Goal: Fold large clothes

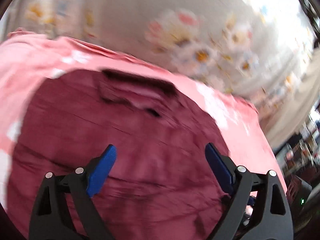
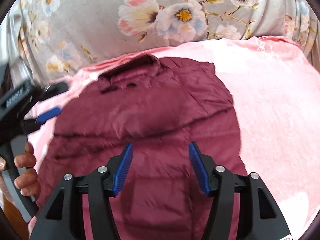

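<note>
A maroon quilted jacket (image 2: 152,120) lies flat with its collar (image 2: 128,74) at the far end, sleeves apparently folded in.

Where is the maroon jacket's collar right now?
In the right wrist view, the collar lies at the jacket's far end, near the floral cushion.

Pink blanket (image 2: 270,110), lower right; grey floral bedding (image 2: 100,30) across top; dark cluttered shelving (image 1: 304,144) (blurred) at right edge.
</note>
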A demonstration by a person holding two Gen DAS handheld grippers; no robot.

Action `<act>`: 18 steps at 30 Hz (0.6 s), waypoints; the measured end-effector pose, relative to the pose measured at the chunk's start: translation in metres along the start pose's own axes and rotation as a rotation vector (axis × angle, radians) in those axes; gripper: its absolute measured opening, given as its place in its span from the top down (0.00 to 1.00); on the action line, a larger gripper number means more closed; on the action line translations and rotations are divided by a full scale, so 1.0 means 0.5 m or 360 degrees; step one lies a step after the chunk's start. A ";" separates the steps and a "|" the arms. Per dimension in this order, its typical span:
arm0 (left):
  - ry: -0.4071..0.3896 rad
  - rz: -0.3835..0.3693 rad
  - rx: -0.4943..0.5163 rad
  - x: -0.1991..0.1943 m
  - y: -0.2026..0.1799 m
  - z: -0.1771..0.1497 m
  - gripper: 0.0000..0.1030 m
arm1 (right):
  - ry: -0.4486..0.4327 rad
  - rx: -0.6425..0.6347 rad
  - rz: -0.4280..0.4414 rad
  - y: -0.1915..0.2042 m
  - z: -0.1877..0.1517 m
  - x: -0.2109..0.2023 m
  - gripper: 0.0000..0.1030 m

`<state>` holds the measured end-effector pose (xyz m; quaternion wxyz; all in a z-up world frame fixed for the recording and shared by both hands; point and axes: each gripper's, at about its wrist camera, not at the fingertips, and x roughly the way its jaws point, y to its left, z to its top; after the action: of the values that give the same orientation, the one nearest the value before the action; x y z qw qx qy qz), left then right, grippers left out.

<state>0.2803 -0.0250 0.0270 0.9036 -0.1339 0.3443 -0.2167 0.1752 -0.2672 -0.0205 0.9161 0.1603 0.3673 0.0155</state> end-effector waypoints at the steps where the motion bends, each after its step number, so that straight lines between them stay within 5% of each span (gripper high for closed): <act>1: -0.0019 0.0055 -0.0044 -0.009 0.032 0.012 0.15 | -0.0005 0.0026 0.0032 0.002 0.014 0.006 0.39; 4: -0.0045 0.0272 -0.0188 -0.019 0.145 0.043 0.17 | -0.0014 0.0057 0.0026 0.009 0.048 0.028 0.38; 8: 0.0019 0.0420 -0.0361 -0.025 0.272 0.041 0.24 | -0.0024 0.0099 -0.0089 -0.008 0.085 0.073 0.38; 13: 0.0139 0.0311 -0.0546 -0.026 0.347 0.001 0.24 | 0.0092 0.0249 -0.0058 -0.045 0.102 0.135 0.39; 15: 0.0173 0.0236 -0.0652 -0.010 0.373 -0.009 0.25 | 0.0139 0.0266 -0.0045 -0.047 0.100 0.158 0.51; 18: 0.0170 0.0169 -0.0759 0.008 0.391 -0.005 0.38 | 0.0177 0.0223 -0.0033 -0.030 0.097 0.170 0.86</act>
<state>0.3399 0.1430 -0.0535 0.8371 -0.3134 0.4395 -0.0883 0.2687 -0.2829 -0.0487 0.8810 0.2189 0.4193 -0.0108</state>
